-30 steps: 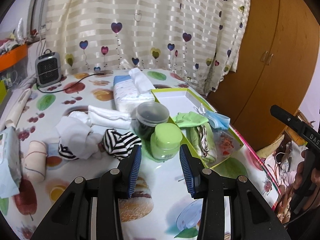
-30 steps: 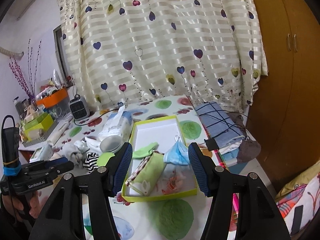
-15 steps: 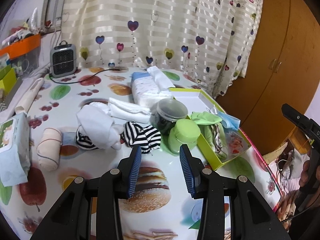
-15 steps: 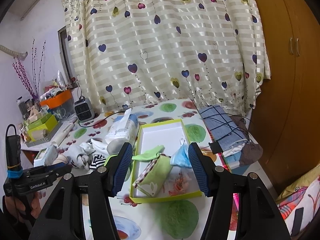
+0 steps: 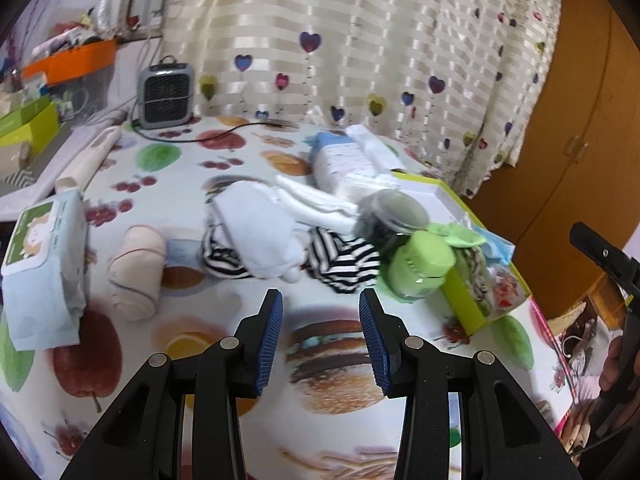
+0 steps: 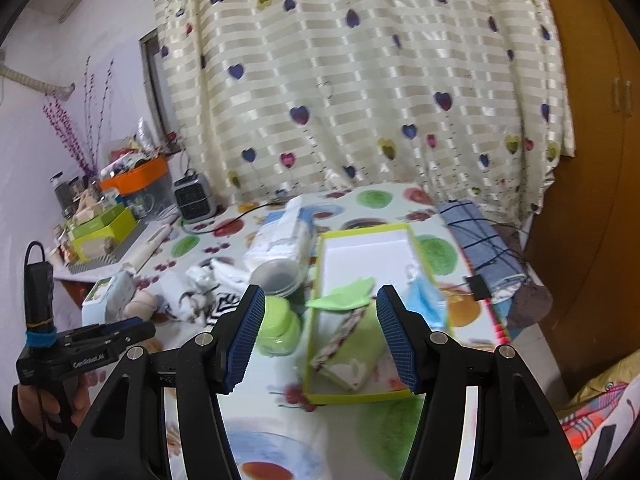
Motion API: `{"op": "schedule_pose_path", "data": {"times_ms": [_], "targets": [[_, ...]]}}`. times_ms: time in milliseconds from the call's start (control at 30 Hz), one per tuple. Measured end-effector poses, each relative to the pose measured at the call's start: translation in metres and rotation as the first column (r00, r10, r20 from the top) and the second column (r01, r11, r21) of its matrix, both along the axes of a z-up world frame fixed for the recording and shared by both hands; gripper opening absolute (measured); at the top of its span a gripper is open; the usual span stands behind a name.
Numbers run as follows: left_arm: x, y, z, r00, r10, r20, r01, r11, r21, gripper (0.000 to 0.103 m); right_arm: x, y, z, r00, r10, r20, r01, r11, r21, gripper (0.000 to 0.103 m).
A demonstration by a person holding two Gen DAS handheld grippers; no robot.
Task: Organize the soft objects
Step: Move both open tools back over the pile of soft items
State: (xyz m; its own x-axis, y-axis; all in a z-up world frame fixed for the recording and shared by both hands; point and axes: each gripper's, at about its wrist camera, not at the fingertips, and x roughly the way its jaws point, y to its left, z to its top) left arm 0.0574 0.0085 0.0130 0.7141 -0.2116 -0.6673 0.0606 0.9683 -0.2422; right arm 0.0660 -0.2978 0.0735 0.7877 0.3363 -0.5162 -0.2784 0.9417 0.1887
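Note:
A heap of soft things lies mid-table: a white cloth (image 5: 260, 232), black-and-white striped socks (image 5: 344, 264) and folded white cloths (image 5: 316, 204). A beige rolled cloth (image 5: 136, 272) lies to its left. A lime-edged tray (image 6: 360, 248) holds a green cloth (image 6: 344, 298), a rolled green towel (image 6: 352, 352) and a blue mask (image 6: 424, 300). My left gripper (image 5: 320, 332) is open and empty, hovering just short of the socks. My right gripper (image 6: 320, 336) is open and empty above the tray's near end.
A green-lidded jar (image 5: 420, 268) and a dark-lidded jar (image 5: 390, 218) stand between the heap and the tray. A wipes pack (image 5: 44, 264) lies at left, a tissue pack (image 5: 344, 164) and a small heater (image 5: 166, 94) farther back. Folded blue fabric (image 6: 480, 236) lies at the table's right edge.
My left gripper has drawn back and swung left, from the green jar to face the striped socks. My right gripper has drifted slightly back over the tray. Both stay open.

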Motion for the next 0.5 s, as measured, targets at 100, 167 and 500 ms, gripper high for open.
{"op": "schedule_pose_path", "data": {"times_ms": [100, 167, 500], "targets": [[0.000, 0.010, -0.004, 1.000, 0.023, -0.007, -0.023, 1.000, -0.002, 0.038, 0.003, 0.015, -0.006, 0.999, 0.040, -0.017, -0.040, 0.999, -0.009, 0.059], [-0.001, 0.018, -0.006, 0.999, 0.041, -0.010, -0.041, 0.999, -0.005, 0.038, 0.005, 0.024, -0.010, 0.998, 0.064, -0.026, -0.064, 0.998, -0.011, 0.059], [-0.001, 0.054, -0.014, 0.992, 0.125, -0.022, -0.125, 0.992, -0.010, 0.038, 0.020, 0.076, -0.028, 0.979, 0.189, -0.075, -0.192, 0.981, -0.039, 0.059]]}}
